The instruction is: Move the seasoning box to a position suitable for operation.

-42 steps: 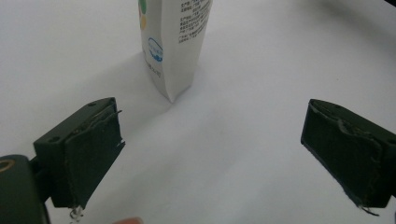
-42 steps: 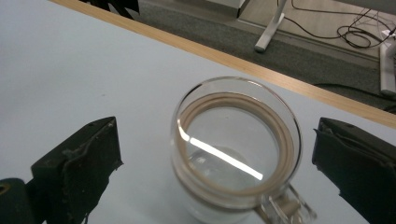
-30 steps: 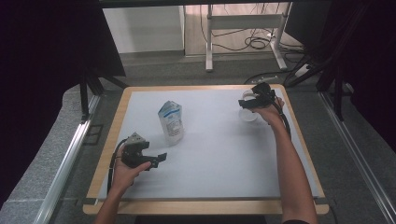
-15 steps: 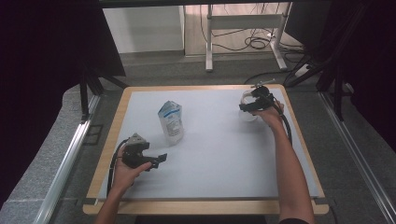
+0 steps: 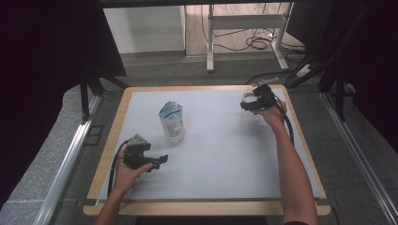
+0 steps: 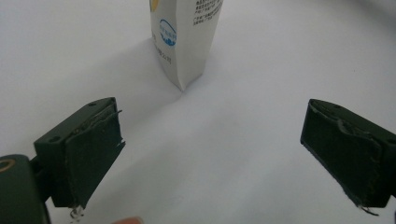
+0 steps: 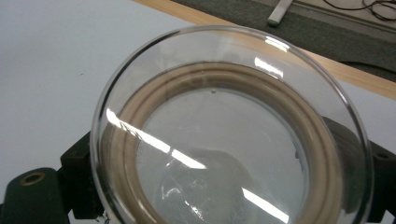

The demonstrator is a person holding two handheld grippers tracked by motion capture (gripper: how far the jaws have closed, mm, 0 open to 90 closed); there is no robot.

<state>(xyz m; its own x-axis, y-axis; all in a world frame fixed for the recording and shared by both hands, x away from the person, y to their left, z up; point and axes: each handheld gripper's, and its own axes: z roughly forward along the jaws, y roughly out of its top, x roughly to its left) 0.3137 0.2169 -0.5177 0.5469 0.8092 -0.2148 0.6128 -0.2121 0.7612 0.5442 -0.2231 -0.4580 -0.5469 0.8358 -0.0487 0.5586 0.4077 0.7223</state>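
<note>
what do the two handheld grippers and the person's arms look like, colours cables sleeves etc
Both are black handheld tools. The left gripper carries a grey three-cornered plate on top and trails a black cable back along the forearm. Its two jaws are blocky black fingers faced with dark pads frayed at the edges, each with a small screw hole. The right gripper trails a black cable too. Both forearms are bare, no sleeves in view.

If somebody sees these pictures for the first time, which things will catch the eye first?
First, the clear glass jar at the far right of the white table, standing between the jaws of the right gripper, which have just been closing around it. Next, the white carton standing upright near the middle. The left gripper waits open at the near left, pointing towards the carton.
</note>
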